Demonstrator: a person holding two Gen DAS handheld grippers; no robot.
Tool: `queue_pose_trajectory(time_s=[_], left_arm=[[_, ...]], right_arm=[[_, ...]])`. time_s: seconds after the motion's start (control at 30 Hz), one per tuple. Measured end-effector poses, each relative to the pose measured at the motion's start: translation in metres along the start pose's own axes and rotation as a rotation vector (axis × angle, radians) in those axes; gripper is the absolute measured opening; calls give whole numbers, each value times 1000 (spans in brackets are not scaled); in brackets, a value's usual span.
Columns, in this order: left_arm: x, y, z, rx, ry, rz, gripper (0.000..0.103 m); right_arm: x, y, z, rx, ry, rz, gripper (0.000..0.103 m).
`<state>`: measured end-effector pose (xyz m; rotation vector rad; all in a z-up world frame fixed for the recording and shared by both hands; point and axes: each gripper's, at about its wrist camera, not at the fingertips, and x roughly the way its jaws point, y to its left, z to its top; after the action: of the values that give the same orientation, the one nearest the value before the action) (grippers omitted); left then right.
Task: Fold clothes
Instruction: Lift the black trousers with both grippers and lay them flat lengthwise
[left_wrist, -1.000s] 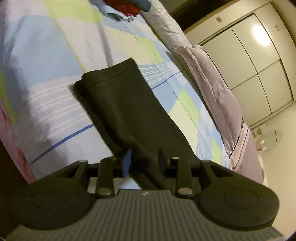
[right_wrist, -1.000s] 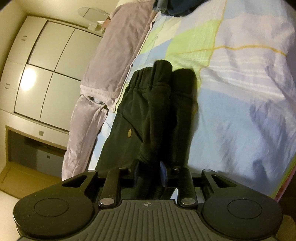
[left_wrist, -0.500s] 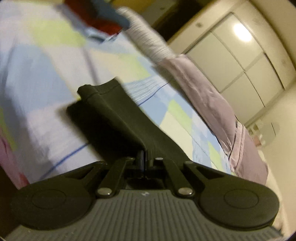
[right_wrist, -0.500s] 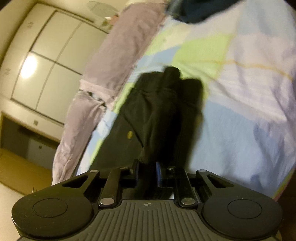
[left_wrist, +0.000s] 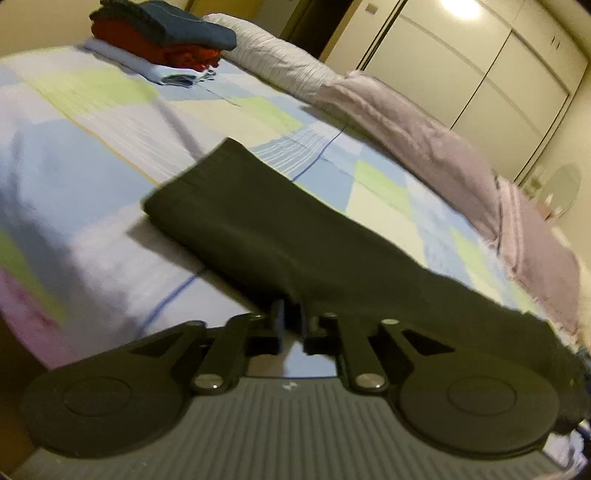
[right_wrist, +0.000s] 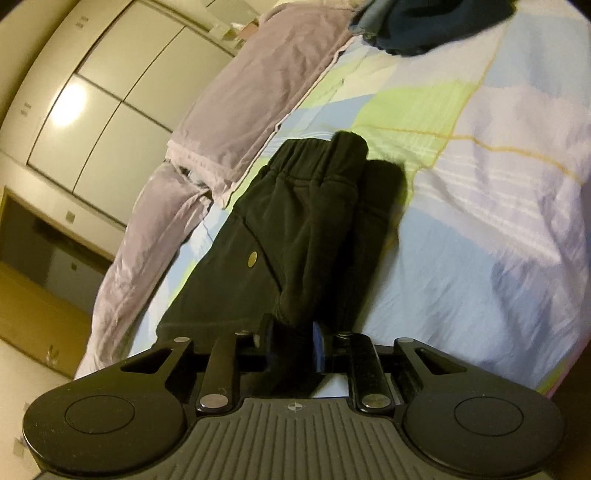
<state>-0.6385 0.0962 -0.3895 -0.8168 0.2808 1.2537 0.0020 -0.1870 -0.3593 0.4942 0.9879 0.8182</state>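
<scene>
Both tongs are easing apart: the left tongs barely pinch the trousers, whose leg has swung toward 10 o'clock on the bed, and the right tongs loosely hold the waist, so a fold seems done.

Both jaws opening — trousers pinched.

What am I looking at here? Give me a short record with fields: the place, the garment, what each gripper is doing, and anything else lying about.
place: bed with a pastel patchwork cover
garment: black trousers, elastic waistband, lying long across the cover
left gripper: jaws opening, trouser edge between them
right gripper: jaws opening, bunched trouser cloth between them
also there: stack of folded clothes at the far end; lilac blanket along one side; wardrobe doors beyond
</scene>
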Motion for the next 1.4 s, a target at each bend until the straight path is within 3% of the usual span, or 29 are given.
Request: queue_pose_trajectory(time_s=[0.07,0.17,0.33,0.43,0.47,0.5,0.67,0.73,0.77,0.8,0.87,0.9,0.93,1.03,1.1,1.2,1.27,1.33,1.4], left_arm=[[-14,-8,6,39,-13,22,8],[-25,-30,18,93,-43,-23,8],[1,-85,23,180,-41,-111,9],[24,-108,21,169,-3,-155,9],[30,-114,20,166,8,-165,9],[36,-119,19,165,20,-173,8],[68,-133,13,203,75,-161,9],[81,-131,7,227,102,-116,9],[87,-130,3,238,116,-91,9],[90,-128,1,244,117,-77,9],[86,-129,0,262,106,-52,9],[81,-131,0,276,99,-36,8],[76,-134,0,292,91,-23,8],[56,-152,-4,325,88,-73,8],[44,-171,-14,382,87,-131,8],[38,-206,-40,519,94,-217,10],[48,-216,-59,591,117,-206,10],[60,-219,-75,641,145,-178,11],[62,-209,-81,620,132,-185,11]], right_arm=[[-16,3,3,-33,-44,-59,47],[-33,2,14,-64,-130,-82,47],[-12,-7,36,62,-109,23,47],[12,-13,43,94,-60,1,47],[15,-15,43,89,-56,-12,37],[16,-16,43,82,-55,-25,15],[-7,-2,34,-14,-121,-41,9],[-3,1,24,-78,-112,-115,9],[1,2,19,-110,-105,-156,9],[8,-3,17,-108,-84,-169,18],[11,-7,15,-108,-68,-193,26],[4,-2,15,-121,-84,-215,39],[-3,4,16,-135,-101,-238,45],[-30,36,1,-296,-207,-304,47],[-39,60,-18,-440,-235,-260,47],[-25,93,-59,-655,-168,-164,47],[-8,109,-90,-785,-118,-125,47],[11,109,-113,-883,-71,-151,47],[27,105,-136,-1004,-33,-198,46]])
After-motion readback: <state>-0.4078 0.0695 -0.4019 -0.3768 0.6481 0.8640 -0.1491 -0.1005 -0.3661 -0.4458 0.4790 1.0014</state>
